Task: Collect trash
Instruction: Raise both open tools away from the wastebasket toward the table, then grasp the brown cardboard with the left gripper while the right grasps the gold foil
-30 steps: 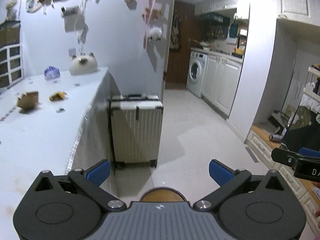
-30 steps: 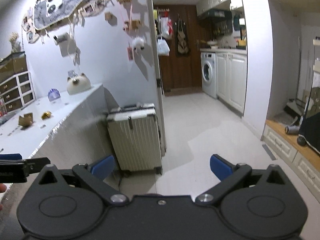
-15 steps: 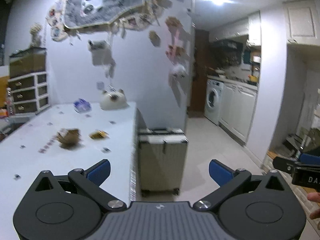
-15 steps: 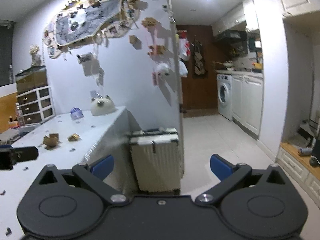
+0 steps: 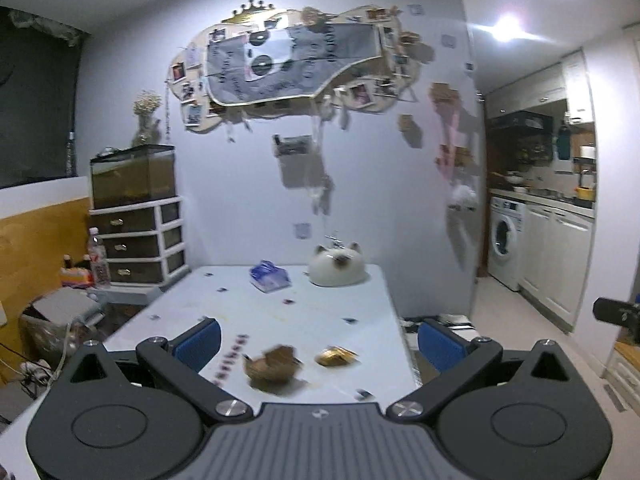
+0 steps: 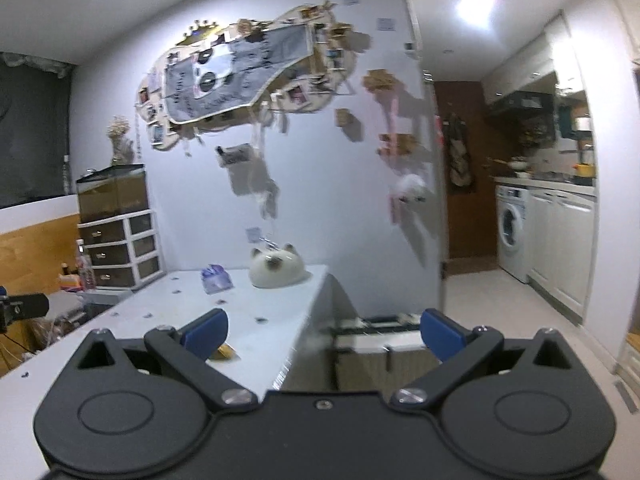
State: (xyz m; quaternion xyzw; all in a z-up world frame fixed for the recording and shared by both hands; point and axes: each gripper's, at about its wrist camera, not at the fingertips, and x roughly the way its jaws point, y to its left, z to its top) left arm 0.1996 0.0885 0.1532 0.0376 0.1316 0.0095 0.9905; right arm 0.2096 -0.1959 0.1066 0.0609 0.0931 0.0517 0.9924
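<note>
Hiding behind right tongs (image 6: 323, 330): gold wrapper (image 6: 224, 354).

Two trash items on white bench (image 5: 328, 312). Brown crumpled paper (image 5: 273, 367): lumpy, ragged top edge, blurred; sits near bench's front edge. Gold wrapper (image 5: 336, 357): small, flattened, shiny; lies just beside the paper at its 3 o'clock, apart from it. In the right wrist view only a corner of the wrapper (image 6: 225, 354) shows; paper hidden.
</note>
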